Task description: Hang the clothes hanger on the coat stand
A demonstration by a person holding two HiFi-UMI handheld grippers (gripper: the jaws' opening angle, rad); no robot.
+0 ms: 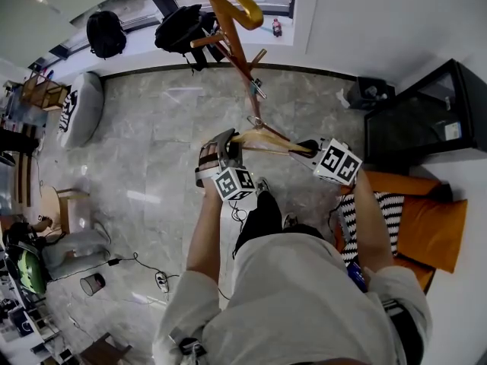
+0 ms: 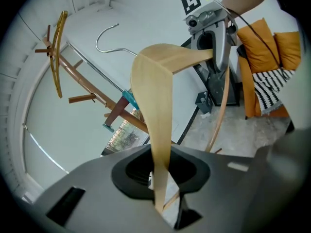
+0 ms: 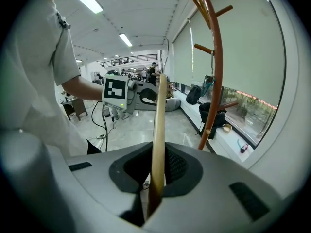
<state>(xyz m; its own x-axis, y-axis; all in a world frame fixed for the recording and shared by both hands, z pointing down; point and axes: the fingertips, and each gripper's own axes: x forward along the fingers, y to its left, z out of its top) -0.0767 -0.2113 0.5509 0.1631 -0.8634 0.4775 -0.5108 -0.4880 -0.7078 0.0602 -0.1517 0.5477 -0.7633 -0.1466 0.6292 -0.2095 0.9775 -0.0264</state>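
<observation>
clothes hanger [image 1: 268, 138] before coat stand [image 1: 233, 30] | backpack [image 1: 181, 27] behind | orange cushion [image 1: 431, 231] right

The clothes hanger [image 1: 266, 138] is light yellow-brown wood. The coat stand [image 1: 232, 40] is red-brown. My left gripper [image 1: 234, 143] is grey, and its cube has black and white squares. On the right lie orange cushions [image 1: 434, 230] and a black and white striped pillow [image 1: 394, 207]. The floor [image 1: 152, 143] is grey.

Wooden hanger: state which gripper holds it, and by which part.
Both hold the wooden clothes hanger. The left gripper is shut on the end of one shoulder arm, and the right gripper is shut on the end of the other.
</observation>
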